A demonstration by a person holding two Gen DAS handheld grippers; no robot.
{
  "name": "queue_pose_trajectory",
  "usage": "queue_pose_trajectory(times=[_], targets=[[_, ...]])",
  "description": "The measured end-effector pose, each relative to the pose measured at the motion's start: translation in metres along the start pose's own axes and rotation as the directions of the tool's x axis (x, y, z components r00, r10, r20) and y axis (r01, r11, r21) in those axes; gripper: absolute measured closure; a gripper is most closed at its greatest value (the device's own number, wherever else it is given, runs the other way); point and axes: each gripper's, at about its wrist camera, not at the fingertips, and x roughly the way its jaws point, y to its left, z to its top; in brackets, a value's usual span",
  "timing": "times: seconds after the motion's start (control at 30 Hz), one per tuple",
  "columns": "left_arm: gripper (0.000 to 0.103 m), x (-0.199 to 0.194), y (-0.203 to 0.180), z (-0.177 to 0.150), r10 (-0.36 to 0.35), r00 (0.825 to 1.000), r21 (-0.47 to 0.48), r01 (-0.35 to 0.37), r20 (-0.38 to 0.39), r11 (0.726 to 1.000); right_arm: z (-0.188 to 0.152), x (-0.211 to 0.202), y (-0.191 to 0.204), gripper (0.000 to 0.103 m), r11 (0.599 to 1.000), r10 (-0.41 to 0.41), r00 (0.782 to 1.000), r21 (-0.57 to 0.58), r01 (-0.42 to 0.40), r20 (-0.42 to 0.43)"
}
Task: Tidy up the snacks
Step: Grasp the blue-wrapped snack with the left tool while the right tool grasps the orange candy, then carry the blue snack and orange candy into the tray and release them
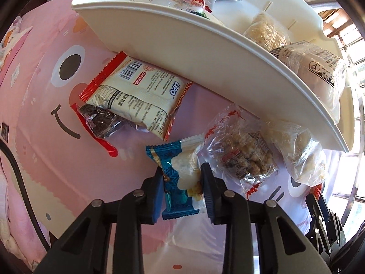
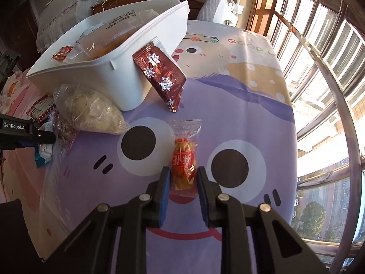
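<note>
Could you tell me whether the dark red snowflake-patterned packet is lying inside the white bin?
No, the snowflake packet leans against the outside wall of the white bin, its lower end down on the cartoon-print cloth.

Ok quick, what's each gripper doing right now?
Left gripper: shut on the blue snack packet.
Right gripper: shut on the orange snack packet.

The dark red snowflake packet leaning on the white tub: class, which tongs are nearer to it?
Right. The right tongs grip an orange snack just below the snowflake packet; the left tongs sit far off beside it.
</note>
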Motion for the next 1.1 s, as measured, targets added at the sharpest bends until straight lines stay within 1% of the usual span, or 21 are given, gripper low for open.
queue_pose_trajectory(times=[0.07, 0.3, 0.37, 0.53, 0.63, 0.73, 0.83, 0.97, 1.1], targets=[[0.074, -0.005, 0.005, -0.001, -0.011, 1.000, 0.011, 0.011, 0.006, 1.000, -0.001, -0.004, -0.001, 0.081, 1.000, 0.012, 1.000, 0.019, -0.012, 0.001], [0.075, -0.037, 0.010, 0.000, -0.062, 0.996, 0.054, 0.059, 0.062, 0.997, -0.001, -0.026, 0.002, 0.081, 0.999, -0.003, 0.999, 0.043, 0.002, 0.040], [0.075, -0.049, 0.011, 0.003, -0.075, 0.994, 0.070, 0.069, 0.080, 0.995, 0.000, -0.034, 0.003, 0.081, 0.999, -0.010, 0.998, 0.051, 0.007, 0.054], [0.075, -0.082, 0.025, 0.002, -0.119, 0.984, 0.112, 0.105, 0.131, 0.988, 0.008, -0.056, 0.006, 0.081, 0.996, -0.025, 0.995, 0.085, 0.017, 0.098], [0.075, -0.100, 0.029, 0.009, -0.137, 0.980, 0.148, 0.115, 0.144, 0.982, 0.016, -0.070, 0.009, 0.081, 0.993, -0.039, 0.991, 0.112, 0.024, 0.132], [0.075, -0.119, 0.041, 0.018, -0.154, 0.977, 0.187, 0.125, 0.151, 0.975, 0.027, -0.082, 0.013, 0.081, 0.990, -0.051, 0.985, 0.140, 0.028, 0.162], [0.074, -0.138, 0.045, 0.030, -0.161, 0.972, 0.235, 0.118, 0.170, 0.965, 0.038, -0.093, 0.019, 0.081, 0.986, -0.053, 0.980, 0.165, 0.020, 0.194], [0.074, -0.155, 0.048, 0.045, -0.178, 0.966, 0.296, 0.117, 0.189, 0.948, 0.055, -0.103, 0.034, 0.081, 0.982, -0.067, 0.972, 0.190, 0.024, 0.224], [0.074, -0.172, 0.054, 0.063, -0.199, 0.955, 0.343, 0.115, 0.219, 0.932, 0.073, -0.108, 0.052, 0.081, 0.980, -0.081, 0.966, 0.197, 0.031, 0.247]])
